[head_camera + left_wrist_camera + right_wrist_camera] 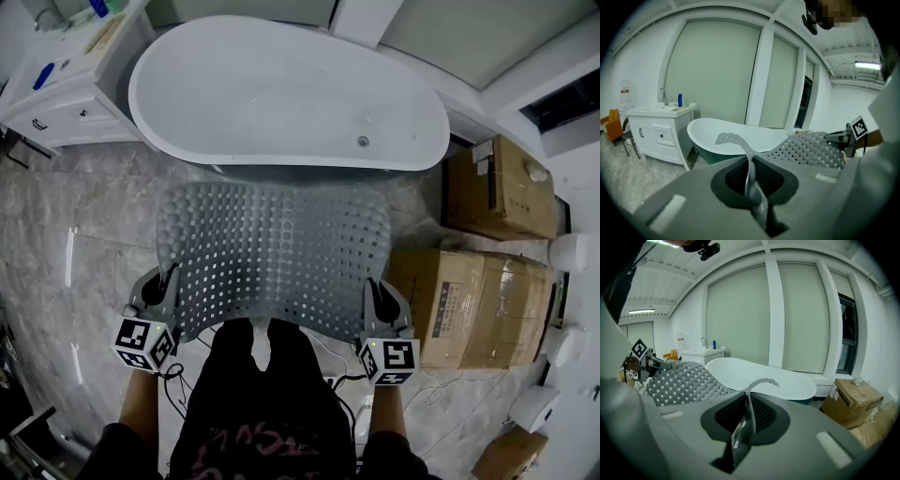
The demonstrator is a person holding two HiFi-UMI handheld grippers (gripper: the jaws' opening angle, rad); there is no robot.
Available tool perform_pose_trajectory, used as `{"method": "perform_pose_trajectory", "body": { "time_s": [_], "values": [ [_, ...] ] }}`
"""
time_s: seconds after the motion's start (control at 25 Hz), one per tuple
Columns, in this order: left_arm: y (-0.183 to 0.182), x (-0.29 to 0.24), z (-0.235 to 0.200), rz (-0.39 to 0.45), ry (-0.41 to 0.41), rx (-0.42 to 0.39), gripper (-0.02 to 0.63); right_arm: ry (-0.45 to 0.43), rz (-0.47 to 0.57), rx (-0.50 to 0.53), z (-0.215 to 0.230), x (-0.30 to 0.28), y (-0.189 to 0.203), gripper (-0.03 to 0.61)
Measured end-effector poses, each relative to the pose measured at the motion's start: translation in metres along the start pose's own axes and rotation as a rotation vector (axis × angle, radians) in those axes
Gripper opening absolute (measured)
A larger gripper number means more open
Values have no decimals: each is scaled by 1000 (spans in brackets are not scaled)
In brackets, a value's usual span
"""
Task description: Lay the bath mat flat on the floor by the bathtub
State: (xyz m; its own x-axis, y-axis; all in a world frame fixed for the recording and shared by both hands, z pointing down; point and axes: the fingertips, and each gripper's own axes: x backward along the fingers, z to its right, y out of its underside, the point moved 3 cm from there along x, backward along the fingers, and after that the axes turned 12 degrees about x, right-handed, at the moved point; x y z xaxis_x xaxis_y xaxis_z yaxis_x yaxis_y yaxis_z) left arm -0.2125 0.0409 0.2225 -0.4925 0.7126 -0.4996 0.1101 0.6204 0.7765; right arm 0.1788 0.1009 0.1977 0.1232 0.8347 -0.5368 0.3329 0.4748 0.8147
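Marbled floor (66, 234) is noted before a white bathtub (281, 94). The bath mat (272, 248) is held spread between tub and person, apparently off the floor. One near corner is clamped in the left gripper (161, 289) and the other in the right gripper (382, 298), both jaw pairs closed on its edge. Even tension is advised, with the far edge lowered first, parallel to the tub. Room is judged ample leftward. Cardboard boxes (473, 305) crowd the right corner.
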Motion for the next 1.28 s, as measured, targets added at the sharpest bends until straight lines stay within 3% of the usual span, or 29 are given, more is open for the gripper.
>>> {"method": "perform_pose_trajectory", "body": {
  "time_s": [1.28],
  "values": [
    [64,-80,-44,-30,-4,-22,14,-84,-3,-9,-20,-95,61,52]
  ]
}}
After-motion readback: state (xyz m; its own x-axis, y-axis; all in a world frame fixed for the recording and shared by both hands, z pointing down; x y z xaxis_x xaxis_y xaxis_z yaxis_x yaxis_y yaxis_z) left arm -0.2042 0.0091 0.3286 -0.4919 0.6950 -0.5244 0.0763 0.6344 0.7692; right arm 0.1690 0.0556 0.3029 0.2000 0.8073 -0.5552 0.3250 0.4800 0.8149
